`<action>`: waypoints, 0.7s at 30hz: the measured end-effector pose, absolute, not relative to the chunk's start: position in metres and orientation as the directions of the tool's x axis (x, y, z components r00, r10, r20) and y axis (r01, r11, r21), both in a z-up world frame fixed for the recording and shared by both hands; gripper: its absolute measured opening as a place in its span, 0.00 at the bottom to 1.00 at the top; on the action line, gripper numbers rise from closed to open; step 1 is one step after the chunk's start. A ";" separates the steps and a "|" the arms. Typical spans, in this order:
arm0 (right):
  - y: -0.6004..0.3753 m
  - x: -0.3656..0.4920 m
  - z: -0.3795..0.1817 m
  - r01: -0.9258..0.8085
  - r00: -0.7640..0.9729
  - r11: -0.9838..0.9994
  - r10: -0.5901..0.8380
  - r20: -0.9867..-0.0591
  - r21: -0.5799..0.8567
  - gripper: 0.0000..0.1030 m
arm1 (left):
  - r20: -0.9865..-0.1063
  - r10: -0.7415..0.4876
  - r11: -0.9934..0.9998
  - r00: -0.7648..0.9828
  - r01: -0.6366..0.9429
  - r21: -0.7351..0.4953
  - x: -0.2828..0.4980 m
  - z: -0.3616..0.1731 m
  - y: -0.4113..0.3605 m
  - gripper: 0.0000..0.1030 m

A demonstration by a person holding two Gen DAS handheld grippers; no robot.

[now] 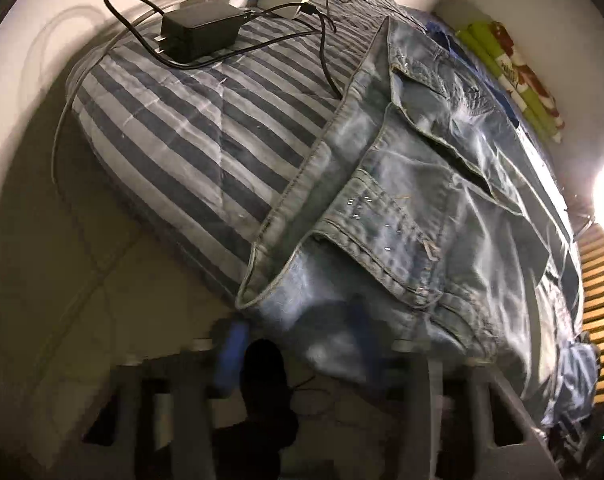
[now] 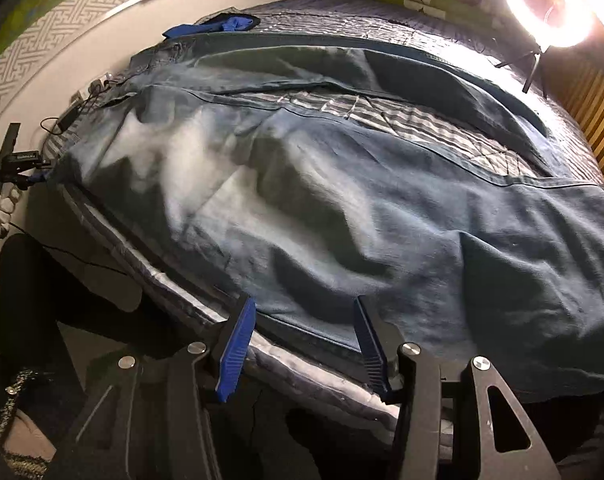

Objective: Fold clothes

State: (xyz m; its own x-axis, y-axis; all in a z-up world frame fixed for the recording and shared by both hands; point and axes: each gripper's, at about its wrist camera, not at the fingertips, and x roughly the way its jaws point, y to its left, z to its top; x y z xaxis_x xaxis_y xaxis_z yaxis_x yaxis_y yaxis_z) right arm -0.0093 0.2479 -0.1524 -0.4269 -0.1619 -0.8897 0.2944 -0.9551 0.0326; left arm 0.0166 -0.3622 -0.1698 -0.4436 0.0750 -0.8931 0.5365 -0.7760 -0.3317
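the jeans (image 2: pixel 302 208) are lying spread along the near edge of the bed (image 2: pixel 441 36), on the striped quilt (image 1: pixel 174 136), with the two legs running away from each other so a wedge of quilt is showing between them; no fold looks made yet, so the task seems to be at its start. in the left wrist view the waistband end (image 1: pixel 302 248) is hanging just over the bed's corner, and the left hand-held gripper (image 1: pixel 298 344) is sitting right at it, badly blurred: its blue pads appear spread to either side of the denim, but i cannot tell whether it is gripping. the right hand-held gripper (image 2: pixel 305 340) is standing open, its pads (image 2: pixel 238 344) well apart at the hem edge, holding nothing. a charger (image 1: pixel 198 32) with its cable is resting on the quilt beside the waistband and could snag. left to do, as i judge it: bring one leg onto the other, then fold lengthwise.
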 end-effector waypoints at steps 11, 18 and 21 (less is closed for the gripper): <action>0.183 -0.019 -0.168 0.511 -0.468 -0.845 -0.119 -0.876 -0.158 0.49 | -0.834 -0.025 -0.790 -0.552 0.521 -0.322 -0.003 -0.082 -0.351 0.03; 0.162 -0.028 -0.183 0.602 -0.476 -0.750 -0.061 -0.877 -0.275 0.55 | -0.816 -0.066 -0.833 -0.574 0.482 -0.272 -0.070 -0.026 -0.348 0.03; 0.163 -0.027 -0.172 0.611 -0.508 -0.735 -0.079 -0.858 -0.294 0.56 | -0.822 -0.083 -0.845 -0.564 0.477 -0.242 -0.098 -0.016 -0.341 0.03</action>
State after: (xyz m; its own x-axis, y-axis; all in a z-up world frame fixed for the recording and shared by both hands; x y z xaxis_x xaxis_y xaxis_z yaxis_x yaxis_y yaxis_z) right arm -0.0275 0.1626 -0.1717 -0.5075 -0.0791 -0.8580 0.6109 -0.7352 -0.2936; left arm -0.0982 -0.3409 -0.0162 -0.5636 -0.0830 -0.8219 0.4770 -0.8450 -0.2418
